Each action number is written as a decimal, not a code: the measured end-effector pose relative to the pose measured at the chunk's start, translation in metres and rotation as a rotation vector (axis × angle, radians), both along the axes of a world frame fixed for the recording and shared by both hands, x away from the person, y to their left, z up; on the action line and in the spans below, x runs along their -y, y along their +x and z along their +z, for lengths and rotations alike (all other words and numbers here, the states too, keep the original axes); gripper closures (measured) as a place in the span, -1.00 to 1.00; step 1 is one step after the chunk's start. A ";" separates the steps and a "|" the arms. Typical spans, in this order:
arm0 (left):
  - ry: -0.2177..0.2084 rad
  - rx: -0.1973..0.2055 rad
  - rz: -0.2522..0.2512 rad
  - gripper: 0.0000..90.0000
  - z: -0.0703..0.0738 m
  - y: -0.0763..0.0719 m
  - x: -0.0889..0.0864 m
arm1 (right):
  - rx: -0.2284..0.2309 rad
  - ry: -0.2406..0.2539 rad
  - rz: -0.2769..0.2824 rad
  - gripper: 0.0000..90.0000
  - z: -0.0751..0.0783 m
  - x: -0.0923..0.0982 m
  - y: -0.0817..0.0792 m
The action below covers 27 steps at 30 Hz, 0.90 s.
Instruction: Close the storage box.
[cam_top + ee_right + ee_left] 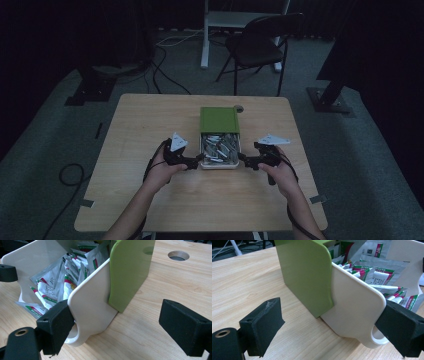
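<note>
Grippers, two, hand-held: left gripper and right gripper are sitting at the near corners of the box, jaws spread wide on both, neither one clamping anything. In the left gripper view one jaw is touching the cream tray's near corner while the other is standing apart over bare wood; the right gripper view is showing the mirror arrangement.

Table, light wood, is carrying the box near its middle, with a round hole in the top beyond it.

Box, green sleeve over a cream tray: the tray is standing drawn partly out toward the person, with a finger loop at its near edge.

Sachets, silver with red and green print, are lying heaped loose in the open tray.

Risks, judged:
- Each gripper is straddling only one thin wall; closing there may be tilting the tray rather than gripping it squarely.
- Uneven pull from the two sides is likely to be skewing the tray in the sleeve and jamming it.
- A jerk or tilt is liable to be spilling the loosely heaped sachets over the low rim.
</note>
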<state>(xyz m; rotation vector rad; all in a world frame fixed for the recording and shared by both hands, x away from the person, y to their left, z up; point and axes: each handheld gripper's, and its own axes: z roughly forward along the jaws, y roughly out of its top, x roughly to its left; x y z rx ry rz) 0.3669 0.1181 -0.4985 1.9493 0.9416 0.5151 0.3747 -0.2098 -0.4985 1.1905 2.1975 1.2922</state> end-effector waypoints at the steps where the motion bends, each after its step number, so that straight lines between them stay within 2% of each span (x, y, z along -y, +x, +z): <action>1: 0.002 0.001 0.001 -0.80 0.000 0.001 0.000 | 0.000 -0.001 0.000 -0.72 0.000 0.000 0.000; 23: -0.005 0.003 0.027 -0.80 -0.001 0.016 0.000 | -0.008 0.016 -0.033 -0.72 -0.001 -0.003 0.015; 27: 0.010 0.009 0.032 -0.80 0.001 0.018 0.001 | -0.004 0.006 -0.040 -0.72 0.001 -0.004 0.017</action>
